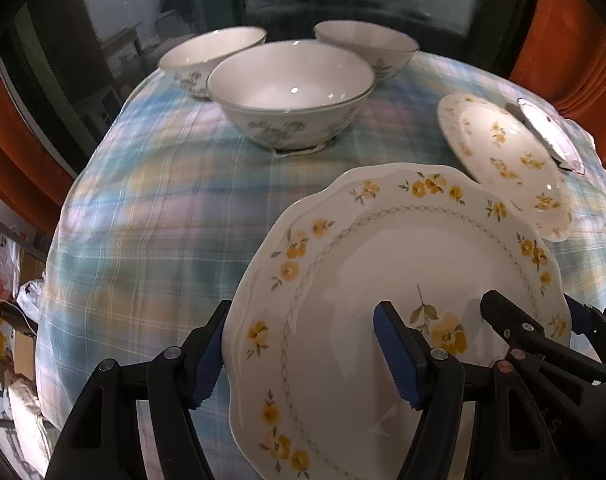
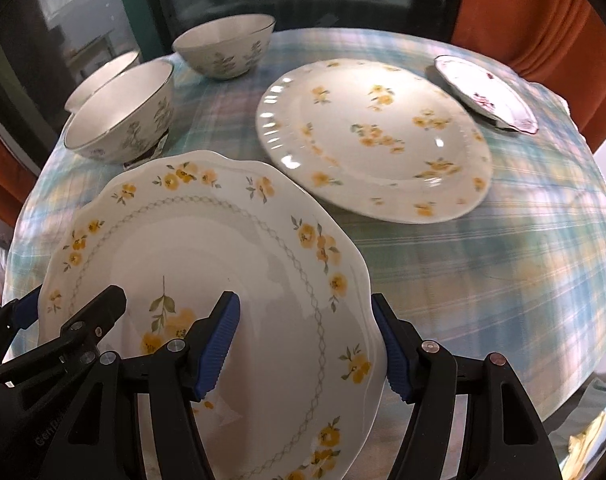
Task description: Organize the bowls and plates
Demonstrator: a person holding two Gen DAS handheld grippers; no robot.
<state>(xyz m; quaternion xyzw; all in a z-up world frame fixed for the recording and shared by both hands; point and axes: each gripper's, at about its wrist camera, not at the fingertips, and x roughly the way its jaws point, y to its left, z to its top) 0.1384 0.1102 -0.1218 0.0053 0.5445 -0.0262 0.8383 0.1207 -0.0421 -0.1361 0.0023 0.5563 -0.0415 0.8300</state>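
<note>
Both the left gripper (image 1: 303,354) and right gripper (image 2: 306,346) are standing spread, straddling opposite rims of the scalloped plate (image 1: 403,280), risking it slipping onto the tabletop (image 1: 163,208).

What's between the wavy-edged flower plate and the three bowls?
Only bare plaid tablecloth, seen from the left wrist, lies between the scalloped plate and the nearest bowl.

Bare cloth (image 2: 483,280) right of scalloped plate (image 2: 207,264); bowls (image 2: 119,120) crowding far left
</note>
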